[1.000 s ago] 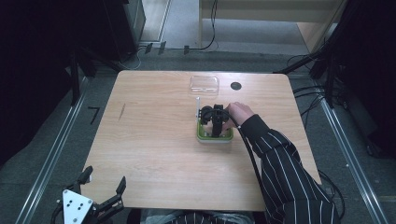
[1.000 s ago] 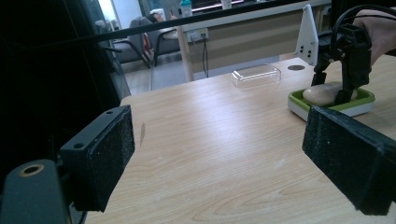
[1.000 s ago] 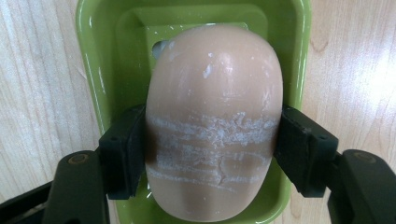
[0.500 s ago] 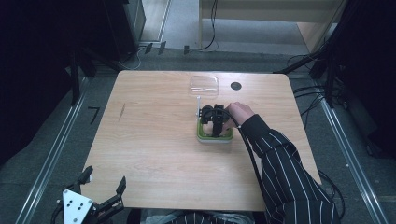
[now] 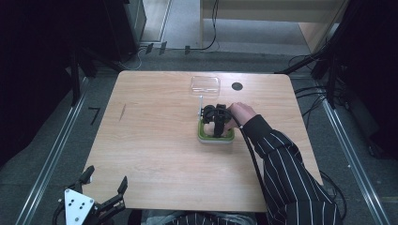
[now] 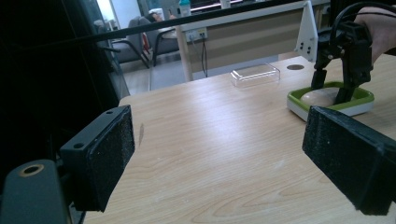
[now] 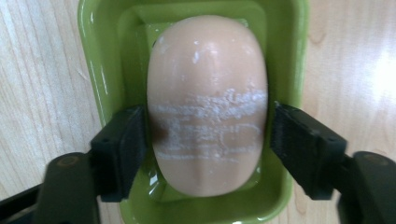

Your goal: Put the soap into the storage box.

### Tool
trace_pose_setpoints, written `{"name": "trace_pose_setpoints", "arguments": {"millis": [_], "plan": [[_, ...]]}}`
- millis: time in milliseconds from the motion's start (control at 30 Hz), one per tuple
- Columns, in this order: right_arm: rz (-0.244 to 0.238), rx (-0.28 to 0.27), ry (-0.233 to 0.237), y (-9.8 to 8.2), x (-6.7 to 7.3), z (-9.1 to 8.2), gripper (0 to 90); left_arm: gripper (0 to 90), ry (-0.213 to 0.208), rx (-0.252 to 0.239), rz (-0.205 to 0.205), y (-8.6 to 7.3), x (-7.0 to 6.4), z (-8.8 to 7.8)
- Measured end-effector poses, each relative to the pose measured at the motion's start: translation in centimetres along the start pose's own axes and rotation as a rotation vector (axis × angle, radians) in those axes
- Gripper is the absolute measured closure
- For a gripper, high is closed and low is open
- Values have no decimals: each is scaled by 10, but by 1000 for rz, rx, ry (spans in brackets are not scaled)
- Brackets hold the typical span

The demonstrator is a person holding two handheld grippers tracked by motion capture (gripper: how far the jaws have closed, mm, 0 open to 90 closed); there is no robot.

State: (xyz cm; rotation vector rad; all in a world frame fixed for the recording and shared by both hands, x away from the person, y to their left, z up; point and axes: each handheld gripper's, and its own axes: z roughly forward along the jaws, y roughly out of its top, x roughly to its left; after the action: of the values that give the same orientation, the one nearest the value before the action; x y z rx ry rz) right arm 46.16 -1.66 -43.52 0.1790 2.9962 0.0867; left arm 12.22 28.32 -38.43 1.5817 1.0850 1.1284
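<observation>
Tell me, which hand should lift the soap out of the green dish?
The right one, probably. The right gripper already has its jaws on both sides of the soap in the green dish. The left gripper hangs open off the table's near corner, far from the dish.

In the high view the right gripper (image 5: 217, 123) covers the soap, and most of the green dish (image 5: 202, 137) lies under it. The left gripper (image 5: 96, 199) is cut by the bottom edge there, so its handle and the hand are hidden. In the right gripper view the soap (image 7: 207, 102) hides the floor of the dish, the dish's near rim leaves the picture at the bottom, and whether the pads (image 7: 122, 140) press the soap is unclear. The lid (image 6: 255, 75) is clear plastic; its inside is hard to read.
</observation>
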Motion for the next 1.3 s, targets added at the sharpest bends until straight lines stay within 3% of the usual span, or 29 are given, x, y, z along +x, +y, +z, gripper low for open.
{"name": "trace_pose_setpoints", "arguments": {"millis": [367, 500, 600, 733, 933, 1033, 1067, 1100, 1300], "plan": [[94, -19, 24, -3, -2, -9, 138, 96, -11, -1, 5, 1, 0, 5], [125, -23, 25, -5, 0, -14, 117, 95, -13, -8, -10, 1, 0, 4], [152, -41, 22, -9, 3, -22, 76, 96, -19, -5, 7, 1, -1, 5], [187, -34, 20, -13, 8, -28, 23, 96, -16, -13, -8, 1, -1, 4], [247, -31, -9, -23, 18, -34, 7, 96, -39, -6, 23, 3, -5, 9], [264, -28, -13, -29, 22, -36, 7, 96, -40, -7, 17, 3, -4, 9], [297, -25, -22, -35, 27, -38, 7, 96, -33, -13, 1, 3, -2, 9], [301, -25, -24, -37, 28, -38, 7, 96, -33, -12, -2, 3, -2, 9], [346, -13, -32, -50, 39, -41, 7, 96, -42, -13, 10, 3, -4, 10]]}}
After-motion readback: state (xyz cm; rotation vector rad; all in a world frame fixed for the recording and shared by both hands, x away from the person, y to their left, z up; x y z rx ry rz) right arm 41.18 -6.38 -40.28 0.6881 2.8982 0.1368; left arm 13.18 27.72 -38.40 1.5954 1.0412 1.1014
